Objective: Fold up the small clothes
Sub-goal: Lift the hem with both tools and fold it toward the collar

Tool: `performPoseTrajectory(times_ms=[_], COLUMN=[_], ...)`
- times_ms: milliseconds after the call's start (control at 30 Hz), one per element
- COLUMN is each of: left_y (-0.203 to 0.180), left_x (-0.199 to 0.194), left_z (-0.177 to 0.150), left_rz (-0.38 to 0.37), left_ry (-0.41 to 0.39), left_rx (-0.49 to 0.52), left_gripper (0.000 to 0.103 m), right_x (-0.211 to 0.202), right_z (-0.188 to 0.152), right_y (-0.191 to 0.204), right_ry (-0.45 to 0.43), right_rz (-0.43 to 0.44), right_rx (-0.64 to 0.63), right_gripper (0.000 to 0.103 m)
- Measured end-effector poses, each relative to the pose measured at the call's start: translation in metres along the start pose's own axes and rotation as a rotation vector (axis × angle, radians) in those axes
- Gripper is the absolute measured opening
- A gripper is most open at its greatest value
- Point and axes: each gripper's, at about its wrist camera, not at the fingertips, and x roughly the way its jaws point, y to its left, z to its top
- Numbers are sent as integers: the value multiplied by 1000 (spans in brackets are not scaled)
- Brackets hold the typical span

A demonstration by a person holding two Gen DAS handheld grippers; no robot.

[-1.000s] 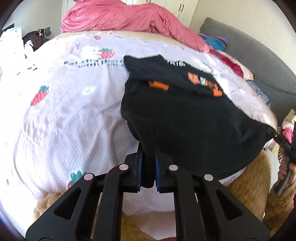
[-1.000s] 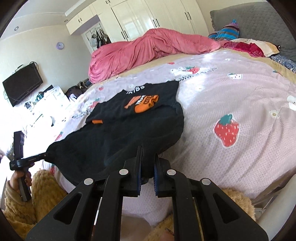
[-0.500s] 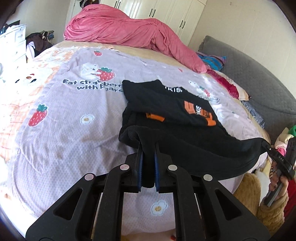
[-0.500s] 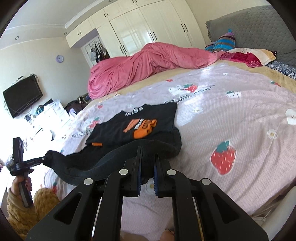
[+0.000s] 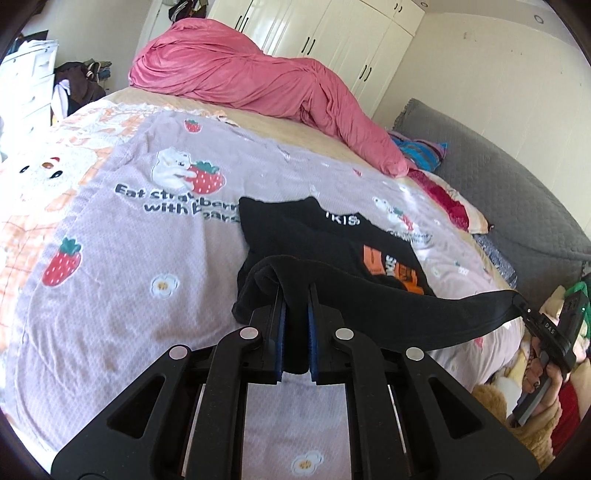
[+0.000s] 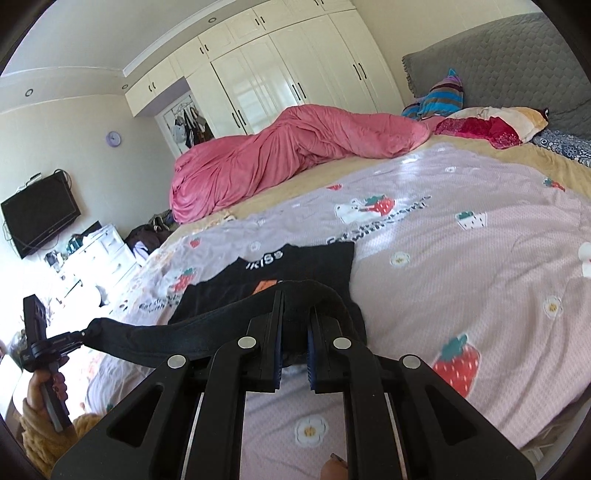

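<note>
Two tongs, one black garment between them. Left wrist view: left tongs (image 5: 294, 325) clamped tight on a bunched corner of the black T-shirt (image 5: 332, 243), raised off the bed; shirt's far part lies flat on the lilac strawberry-print bedspread (image 5: 122, 236), white lettering and an orange print showing; lifted hem runs as a taut band rightward to the right tongs (image 5: 522, 308), gripped in a hand (image 5: 543, 373) at the frame's right edge. Pink duvet (image 5: 258, 81) heaped at the bed's far side; grey headboard (image 5: 517, 192) to the right; white wardrobe (image 5: 332, 33) behind. Right wrist view: right tongs (image 6: 294, 328) pinched shut on the shirt's other lifted corner, black T-shirt (image 6: 295, 266) spread flat beyond them on the bedspread (image 6: 461, 266); same hem band stretches leftward to the left tongs (image 6: 86, 332), held by a hand (image 6: 48, 391) in a yellow fuzzy sleeve (image 6: 48, 443). Television (image 6: 40, 214) on the left wall; pink duvet (image 6: 295, 151) and wardrobe (image 6: 277, 74) beyond.
</note>
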Motion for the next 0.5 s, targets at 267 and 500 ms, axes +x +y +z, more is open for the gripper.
performPoseTrajectory(times_ms=[267, 500], left_y=[6, 9], left_x=[18, 31], left_z=[23, 36], left_rz=[-12, -4], left_ry=[-30, -38], left_rx=[-39, -56], left_gripper=[4, 4], right_x=[21, 37], right_z=[24, 42], right_y=[0, 7], right_ry=[-19, -39], right_rz=[-9, -21], right_rx=[19, 6], right_gripper=[9, 9])
